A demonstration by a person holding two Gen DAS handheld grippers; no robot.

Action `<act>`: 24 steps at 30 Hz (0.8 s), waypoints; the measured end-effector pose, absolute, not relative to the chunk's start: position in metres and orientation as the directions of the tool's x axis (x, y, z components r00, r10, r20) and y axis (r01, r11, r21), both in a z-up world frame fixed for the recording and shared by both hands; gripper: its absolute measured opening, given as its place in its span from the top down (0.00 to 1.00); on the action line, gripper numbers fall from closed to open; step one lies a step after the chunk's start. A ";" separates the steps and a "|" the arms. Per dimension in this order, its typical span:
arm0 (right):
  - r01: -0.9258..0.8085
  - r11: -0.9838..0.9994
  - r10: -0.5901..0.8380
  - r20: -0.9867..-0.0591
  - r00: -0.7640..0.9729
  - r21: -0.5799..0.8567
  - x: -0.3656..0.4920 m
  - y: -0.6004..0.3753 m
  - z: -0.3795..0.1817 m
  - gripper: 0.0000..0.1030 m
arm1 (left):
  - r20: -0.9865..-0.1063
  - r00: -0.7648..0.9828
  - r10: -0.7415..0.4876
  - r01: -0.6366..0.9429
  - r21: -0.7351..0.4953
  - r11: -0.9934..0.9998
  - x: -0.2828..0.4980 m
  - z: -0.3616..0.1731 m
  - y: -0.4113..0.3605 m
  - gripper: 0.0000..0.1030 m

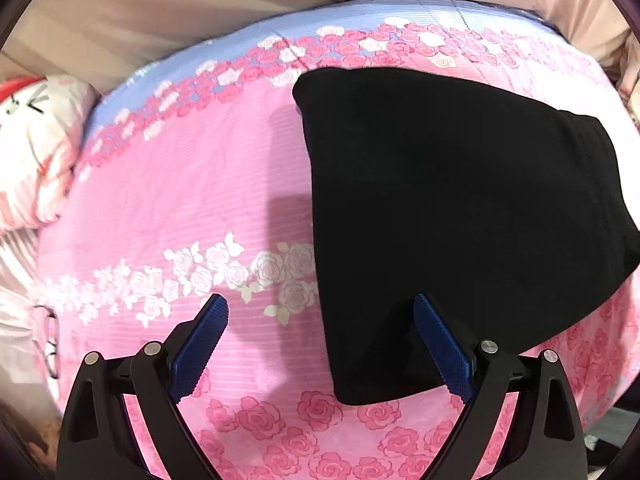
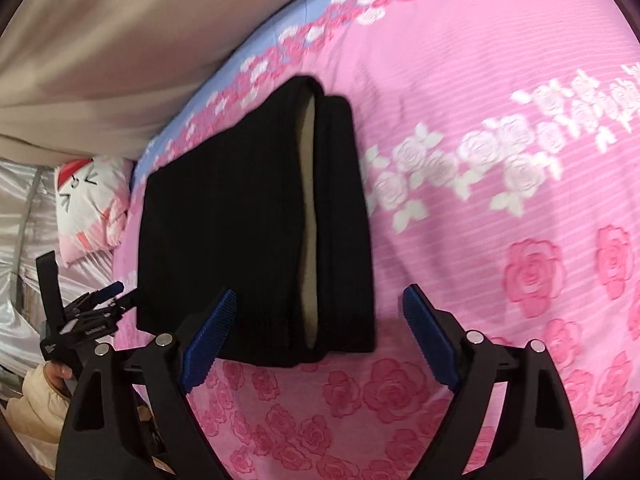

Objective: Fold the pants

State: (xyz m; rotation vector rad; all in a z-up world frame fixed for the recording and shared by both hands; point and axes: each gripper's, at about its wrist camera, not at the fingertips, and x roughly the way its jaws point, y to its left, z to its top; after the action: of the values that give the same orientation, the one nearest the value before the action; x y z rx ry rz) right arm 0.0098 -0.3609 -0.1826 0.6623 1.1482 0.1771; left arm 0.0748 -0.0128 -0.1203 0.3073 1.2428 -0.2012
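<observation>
The black pants [image 1: 460,208] lie folded into a compact block on the pink rose-print bed cover [image 1: 180,184]. In the right wrist view the pants [image 2: 240,220] show their stacked layers and a beige lining strip [image 2: 308,216] at the open end. My left gripper [image 1: 320,304] is open and empty, hovering above the pants' near left edge; its right finger is over the black cloth. My right gripper [image 2: 318,296] is open and empty, above the pants' near end. The left gripper also shows at the left edge of the right wrist view [image 2: 102,294].
A white and pink cat-face pillow [image 1: 36,152] lies at the bed's left side, also in the right wrist view [image 2: 90,204]. A beige wall or headboard [image 1: 200,8] runs behind the bed. Bare pink cover [image 2: 500,160] spreads right of the pants.
</observation>
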 end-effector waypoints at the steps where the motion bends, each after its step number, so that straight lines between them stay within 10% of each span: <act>1: 0.202 0.801 0.452 -0.790 0.415 0.564 0.011 -0.358 -0.184 0.19 | -0.953 0.303 -0.001 0.317 0.099 0.943 0.074 -0.122 -0.010 0.11; 21: 0.228 0.806 0.444 -0.812 0.378 0.546 0.013 -0.338 -0.182 0.17 | -0.969 0.170 -0.177 0.275 -0.126 0.953 0.099 -0.167 0.009 0.05; 24: 0.232 0.800 0.444 -0.806 0.391 0.553 0.012 -0.339 -0.183 0.17 | -0.967 0.174 -0.185 0.304 -0.126 0.944 0.097 -0.162 -0.001 0.21</act>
State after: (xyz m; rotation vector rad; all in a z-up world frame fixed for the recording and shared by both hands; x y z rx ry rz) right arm 0.0116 -0.3387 -0.1827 0.6679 1.1857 0.1478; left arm 0.0974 -0.0009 -0.1618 0.1041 1.3526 -0.3479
